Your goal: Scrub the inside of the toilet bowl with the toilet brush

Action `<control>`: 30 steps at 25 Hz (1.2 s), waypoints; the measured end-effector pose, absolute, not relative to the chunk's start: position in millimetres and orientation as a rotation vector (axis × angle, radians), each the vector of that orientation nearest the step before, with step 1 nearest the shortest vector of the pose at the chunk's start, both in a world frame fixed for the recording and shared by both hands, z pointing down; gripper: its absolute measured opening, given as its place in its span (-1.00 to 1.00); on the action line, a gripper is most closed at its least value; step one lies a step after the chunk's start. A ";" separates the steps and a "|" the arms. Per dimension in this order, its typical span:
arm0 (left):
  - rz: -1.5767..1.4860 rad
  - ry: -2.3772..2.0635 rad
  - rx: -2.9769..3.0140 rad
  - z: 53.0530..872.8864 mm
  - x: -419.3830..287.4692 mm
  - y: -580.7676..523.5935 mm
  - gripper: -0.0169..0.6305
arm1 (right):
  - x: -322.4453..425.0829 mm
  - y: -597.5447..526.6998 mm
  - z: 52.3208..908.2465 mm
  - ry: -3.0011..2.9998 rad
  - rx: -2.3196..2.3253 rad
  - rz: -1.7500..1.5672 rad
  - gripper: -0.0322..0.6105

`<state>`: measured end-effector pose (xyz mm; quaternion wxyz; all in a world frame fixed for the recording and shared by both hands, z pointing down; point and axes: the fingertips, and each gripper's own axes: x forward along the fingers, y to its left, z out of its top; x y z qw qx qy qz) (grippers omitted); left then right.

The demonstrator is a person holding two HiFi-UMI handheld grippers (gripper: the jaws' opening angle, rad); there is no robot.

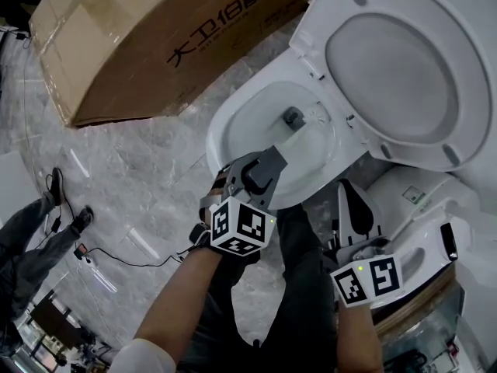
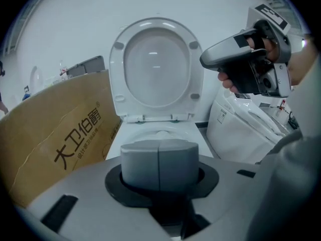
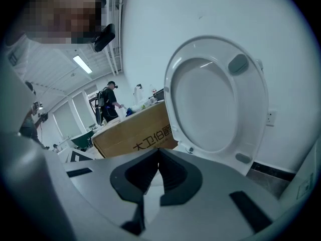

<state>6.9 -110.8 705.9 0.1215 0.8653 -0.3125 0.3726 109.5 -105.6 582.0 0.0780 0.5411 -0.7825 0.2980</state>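
Observation:
The white toilet bowl [image 1: 233, 123] stands with its seat and lid [image 1: 404, 61] raised. My left gripper [image 1: 260, 173] hangs over the bowl's near rim, shut on the grey handle of the toilet brush [image 2: 159, 162]. The brush's grey head [image 1: 293, 117] is down inside the bowl near the back wall. In the left gripper view the bowl [image 2: 158, 134] lies straight ahead under the lid [image 2: 156, 67]. My right gripper [image 1: 351, 186] is held to the right of the bowl, apart from it. Its jaws are shut [image 3: 158, 152] on nothing.
A large cardboard box [image 1: 155, 37] lies on the marble floor left of the toilet. Another white toilet unit [image 1: 419, 208] stands close on the right. A person's legs [image 1: 31, 216] and a thin cable [image 1: 132, 259] are at the left.

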 end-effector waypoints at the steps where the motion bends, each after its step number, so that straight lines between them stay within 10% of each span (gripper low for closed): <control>1: 1.087 -0.890 2.529 706.6 8.8 -106.5 -0.48 | 109.8 -104.0 581.2 -2.340 1.622 0.894 -0.86; 30: 1.527 -0.638 2.339 702.4 -44.9 -11.4 -0.48 | 109.2 -84.1 545.8 -2.357 1.615 0.935 -0.86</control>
